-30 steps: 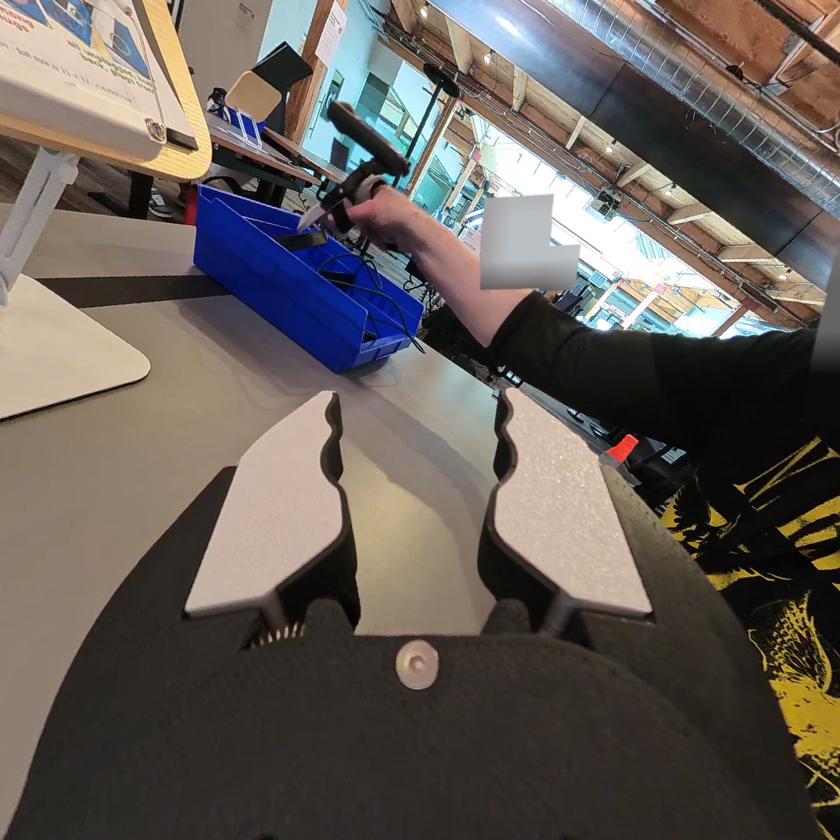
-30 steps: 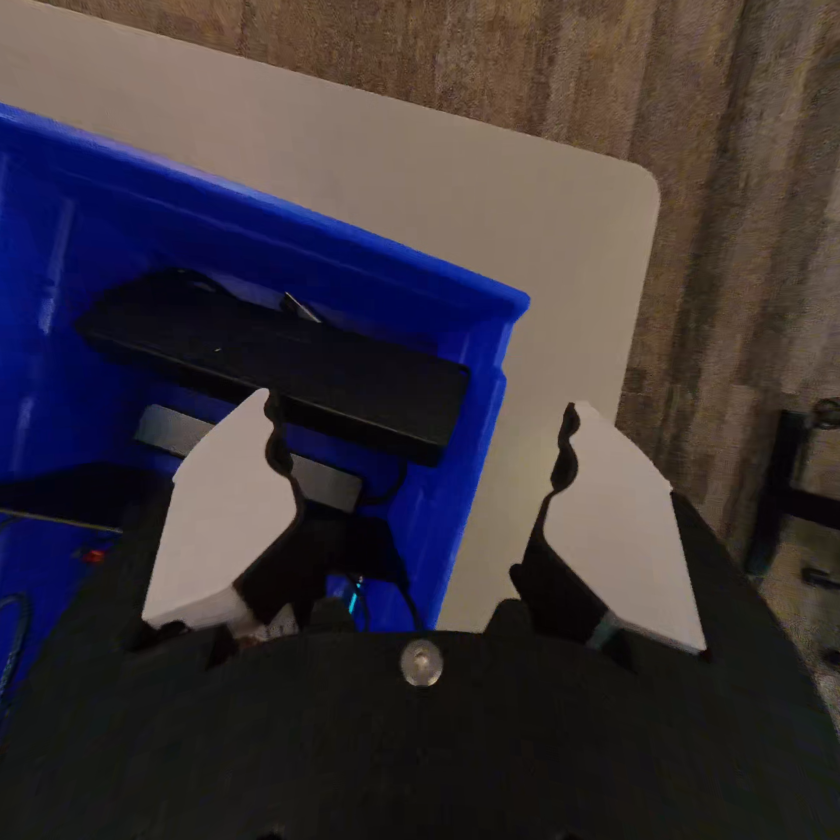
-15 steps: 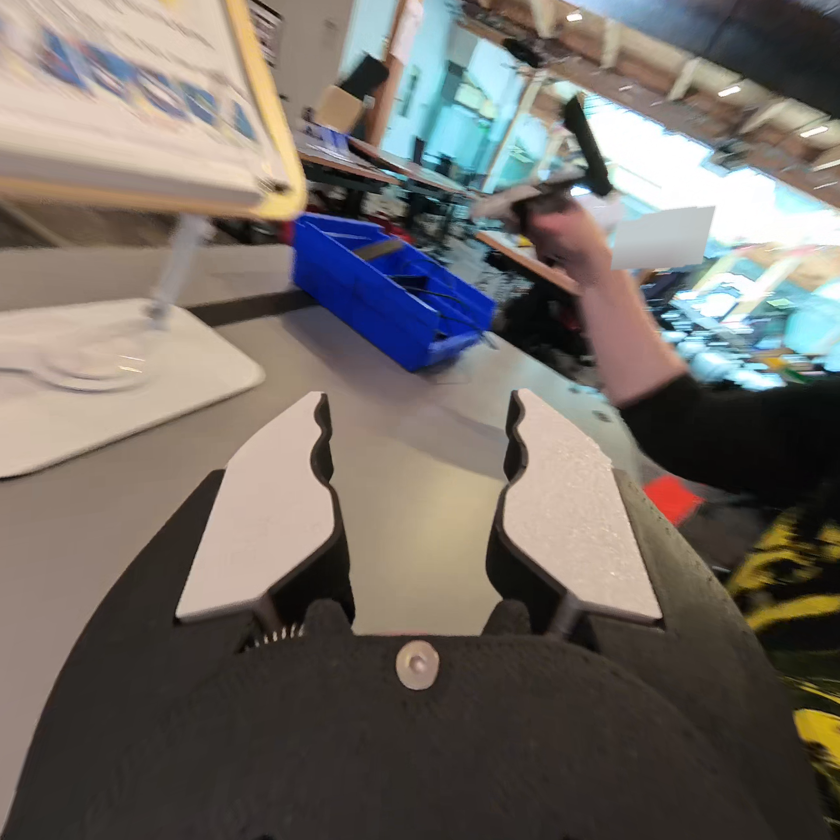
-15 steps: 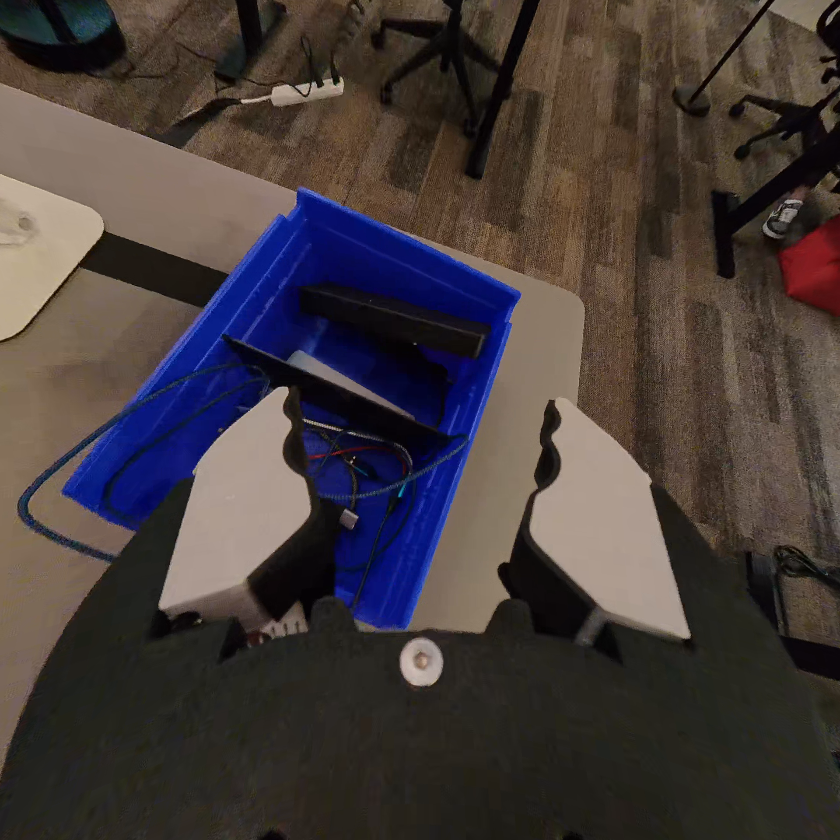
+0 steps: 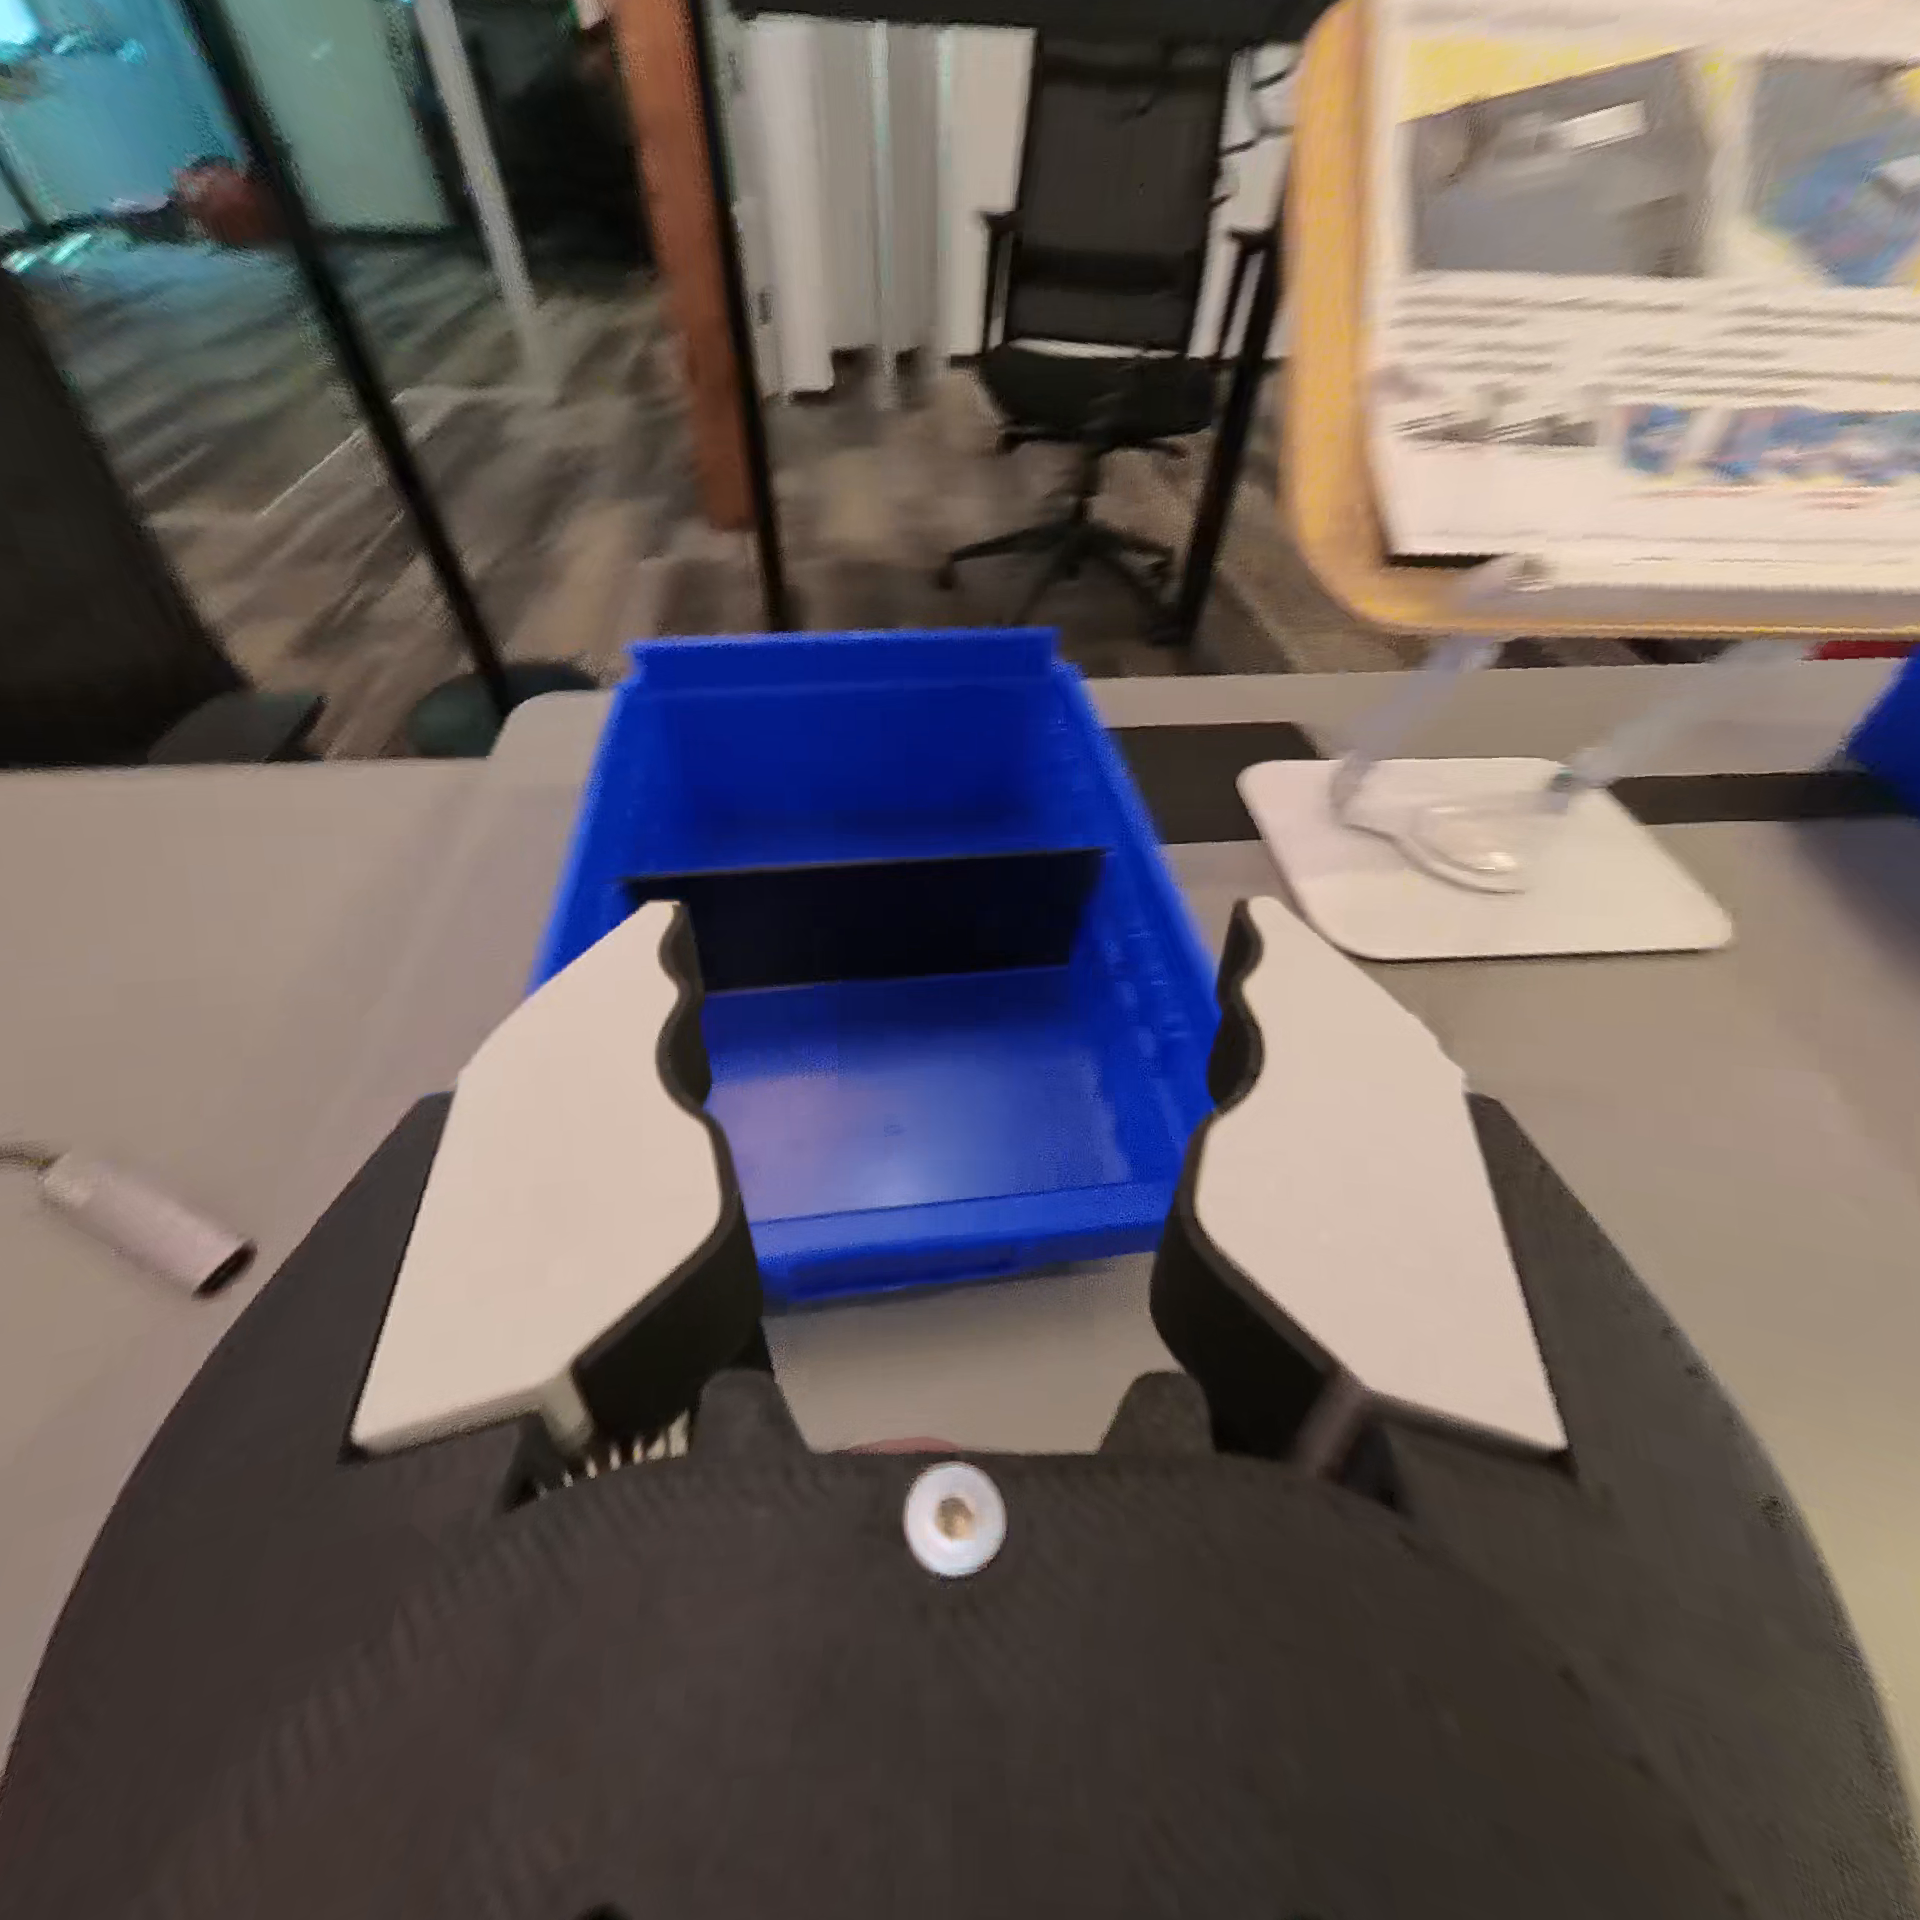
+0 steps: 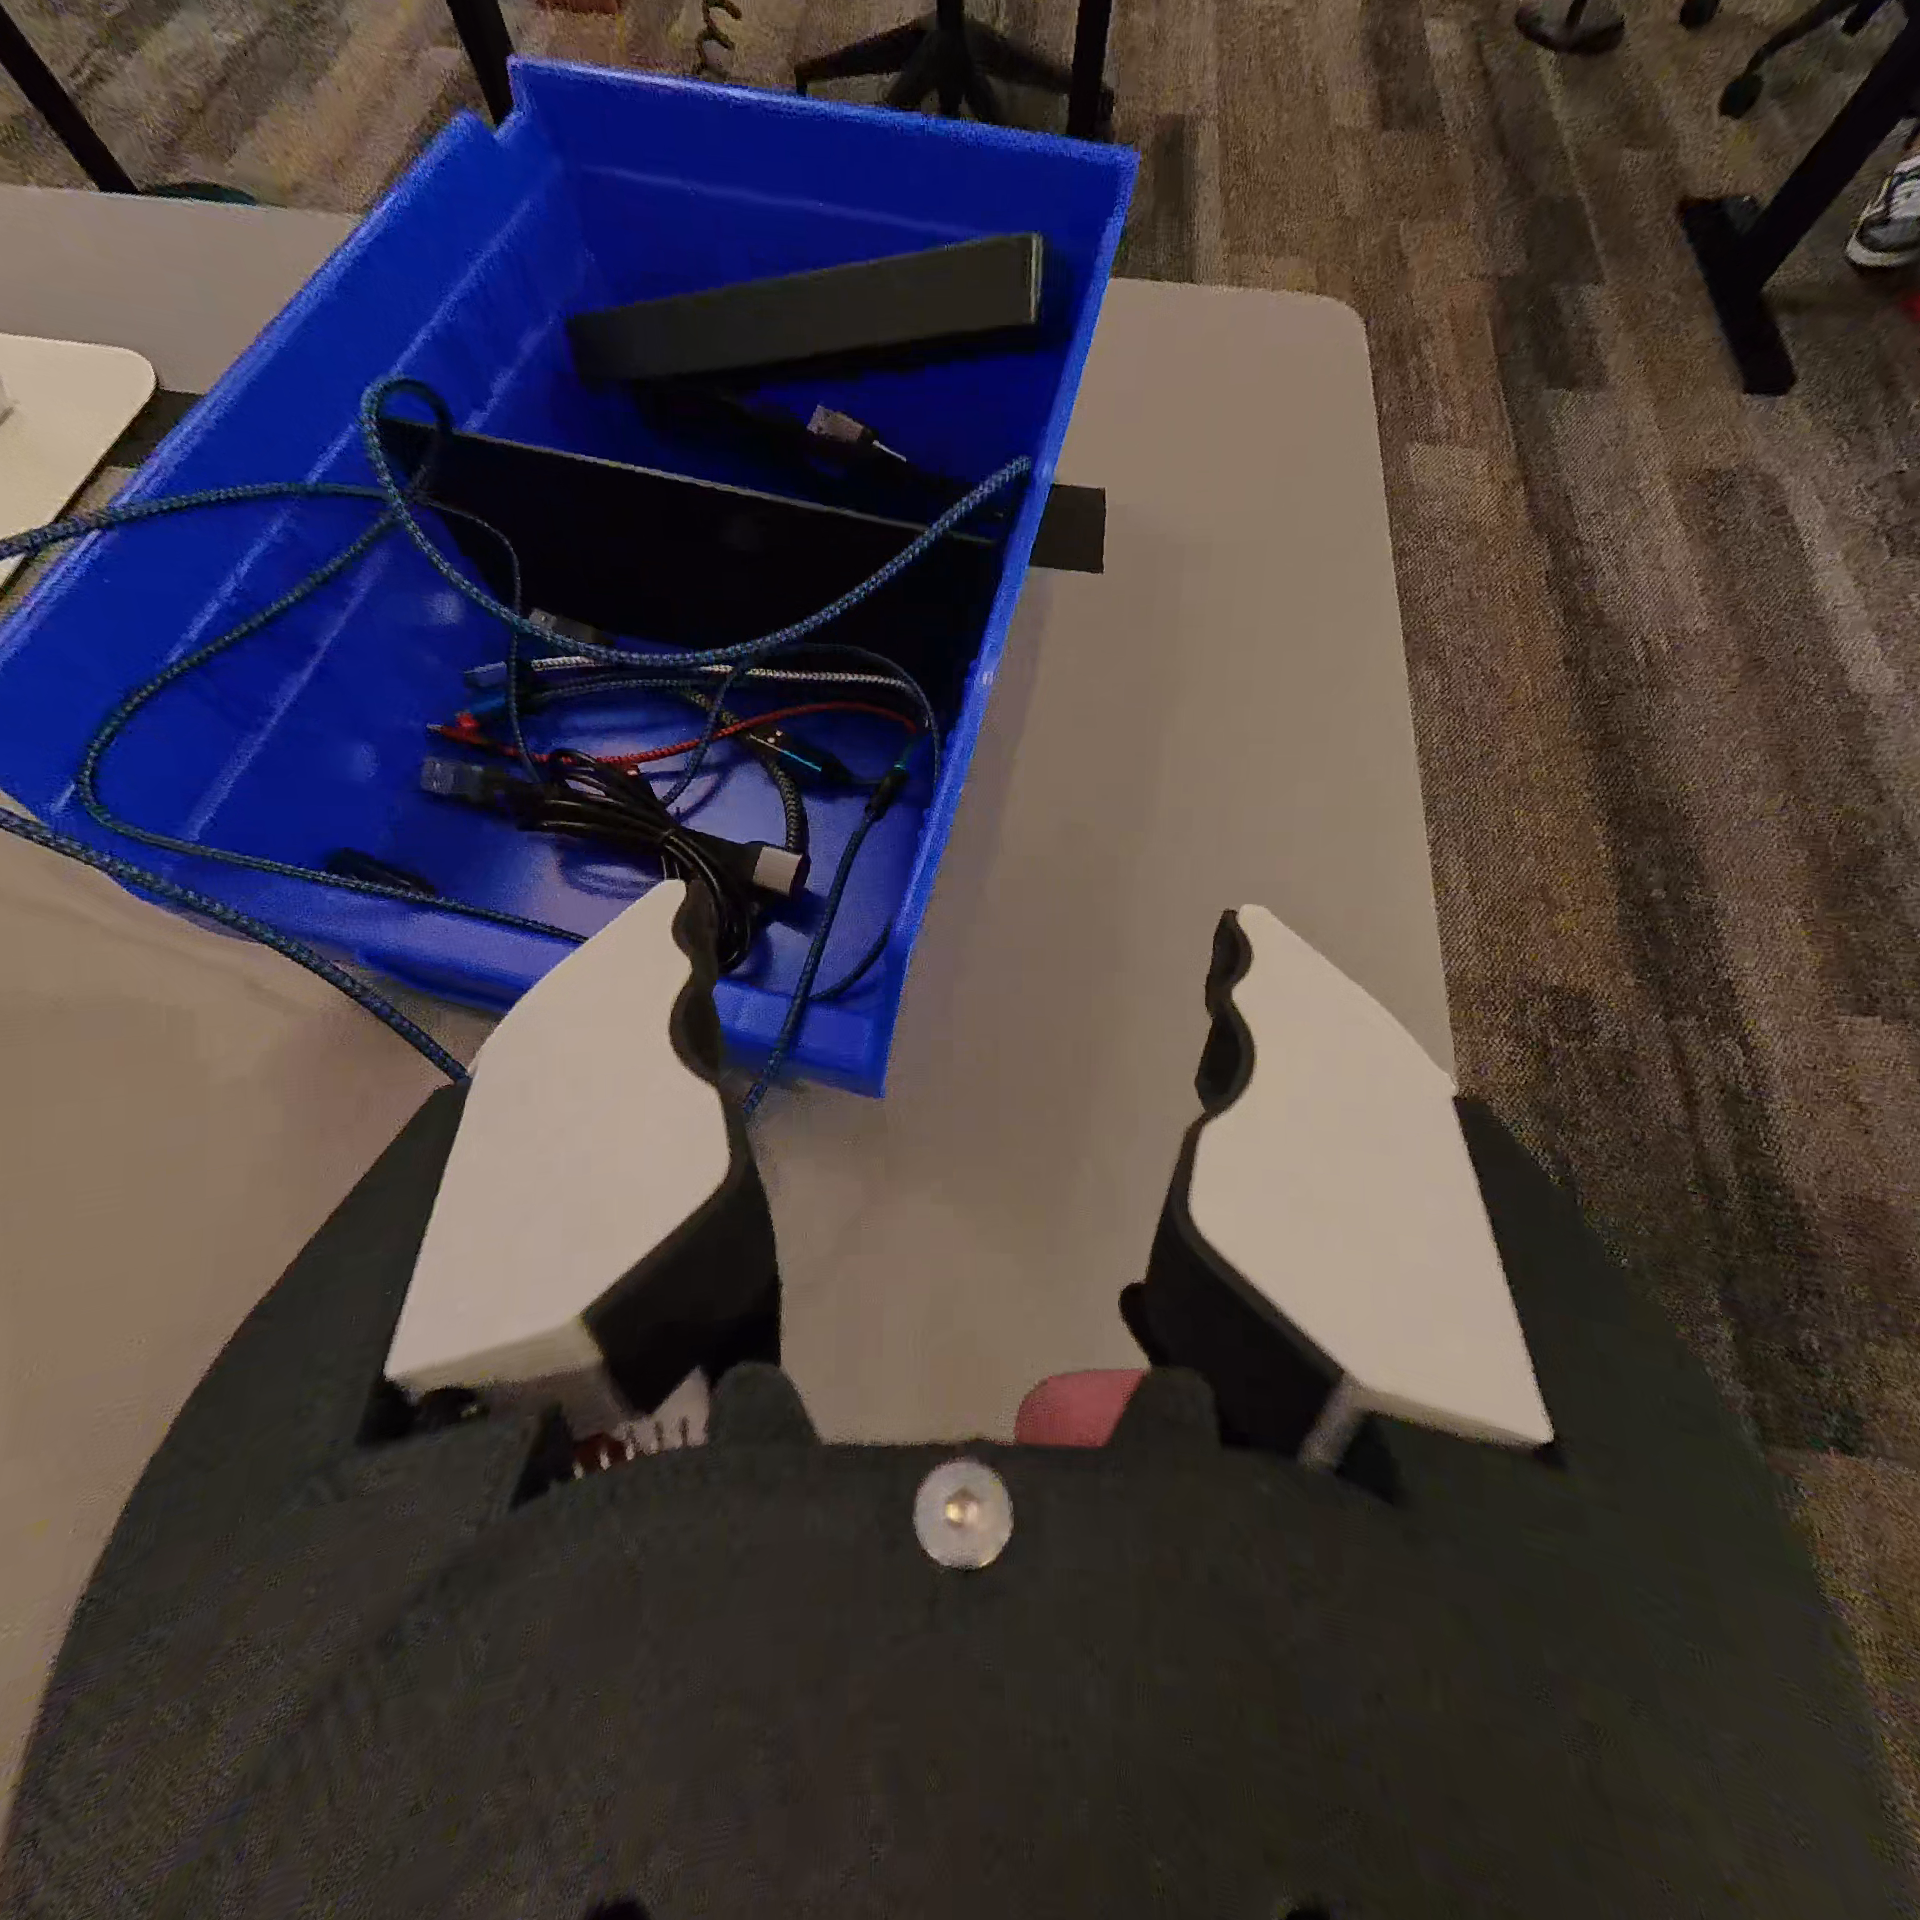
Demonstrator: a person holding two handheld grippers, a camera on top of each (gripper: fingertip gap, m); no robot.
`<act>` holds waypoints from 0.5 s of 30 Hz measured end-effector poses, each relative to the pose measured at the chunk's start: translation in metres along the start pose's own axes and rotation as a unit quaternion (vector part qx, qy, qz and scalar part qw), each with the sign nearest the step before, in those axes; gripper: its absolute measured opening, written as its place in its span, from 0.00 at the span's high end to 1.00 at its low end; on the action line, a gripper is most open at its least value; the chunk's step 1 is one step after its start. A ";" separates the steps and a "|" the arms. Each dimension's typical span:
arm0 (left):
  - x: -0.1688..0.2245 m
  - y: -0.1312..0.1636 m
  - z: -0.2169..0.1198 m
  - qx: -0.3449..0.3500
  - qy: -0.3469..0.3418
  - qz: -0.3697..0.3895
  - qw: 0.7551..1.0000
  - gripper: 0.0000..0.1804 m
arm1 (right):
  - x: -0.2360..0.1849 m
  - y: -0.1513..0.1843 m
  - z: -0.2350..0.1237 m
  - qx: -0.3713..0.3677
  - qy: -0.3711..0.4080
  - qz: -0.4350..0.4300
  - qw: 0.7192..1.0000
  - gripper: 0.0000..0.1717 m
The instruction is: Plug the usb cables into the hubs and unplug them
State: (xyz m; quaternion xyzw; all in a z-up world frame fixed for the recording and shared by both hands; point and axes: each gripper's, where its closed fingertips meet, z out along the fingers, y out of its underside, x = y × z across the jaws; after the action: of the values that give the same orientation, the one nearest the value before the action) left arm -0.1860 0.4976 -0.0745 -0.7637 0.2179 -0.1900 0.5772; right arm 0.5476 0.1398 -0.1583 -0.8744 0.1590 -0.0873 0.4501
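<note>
Two grippers, both with jaws spread wide and nothing between the pads. Left gripper (image 5: 956, 925) hangs over grey table (image 5: 260, 987); blue bin (image 5: 904, 1236) at 12 o'clock, black divider (image 5: 883, 925) across it, near compartment bare. Grey connector (image 5: 135, 1226) lies at 9 o'clock. Right gripper (image 6: 956, 925) over table; second blue bin (image 6: 312, 582) at 11 o'clock holds tangled usb cables (image 6: 644, 810), with black hub (image 6: 810, 307) beyond its divider.
</note>
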 end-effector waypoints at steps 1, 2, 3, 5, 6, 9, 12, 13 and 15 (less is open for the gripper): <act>-0.017 0.006 0.003 -0.009 -0.017 -0.010 1.000 0.46 | -0.001 0.004 0.004 -0.005 -0.005 0.002 1.000 0.48; -0.033 0.015 0.007 -0.021 -0.031 -0.020 0.999 0.44 | -0.002 0.008 0.008 -0.008 -0.011 0.006 1.000 0.48; -0.046 0.023 0.010 -0.035 -0.043 -0.029 0.998 0.43 | -0.003 0.011 0.012 -0.011 -0.015 0.008 1.000 0.49; -0.069 0.038 0.016 -0.053 -0.068 -0.035 0.996 0.42 | -0.004 0.018 0.020 -0.023 -0.014 0.008 1.000 0.51; -0.079 0.047 0.020 -0.069 -0.080 -0.033 0.994 0.42 | -0.005 0.020 0.023 -0.026 -0.016 0.008 1.000 0.51; -0.088 0.074 0.034 -0.122 -0.054 -0.072 0.988 0.46 | -0.012 0.023 0.032 -0.031 -0.035 0.017 0.999 0.56; -0.090 0.095 0.049 -0.159 -0.031 -0.098 0.982 0.56 | -0.021 0.027 0.041 -0.045 -0.054 0.015 0.997 0.71; -0.092 0.100 0.053 -0.170 -0.032 -0.098 0.980 0.58 | -0.023 0.028 0.044 -0.049 -0.056 0.010 0.997 0.76; -0.097 0.103 0.057 -0.179 -0.039 -0.085 0.979 0.68 | -0.024 0.032 0.051 -0.062 -0.051 -0.001 0.997 0.83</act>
State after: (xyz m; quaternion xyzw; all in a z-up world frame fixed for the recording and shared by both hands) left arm -0.2477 0.5716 -0.1927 -0.8773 0.1600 -0.1664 0.4208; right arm 0.5335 0.1697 -0.2140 -0.9039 0.1404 -0.0330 0.4027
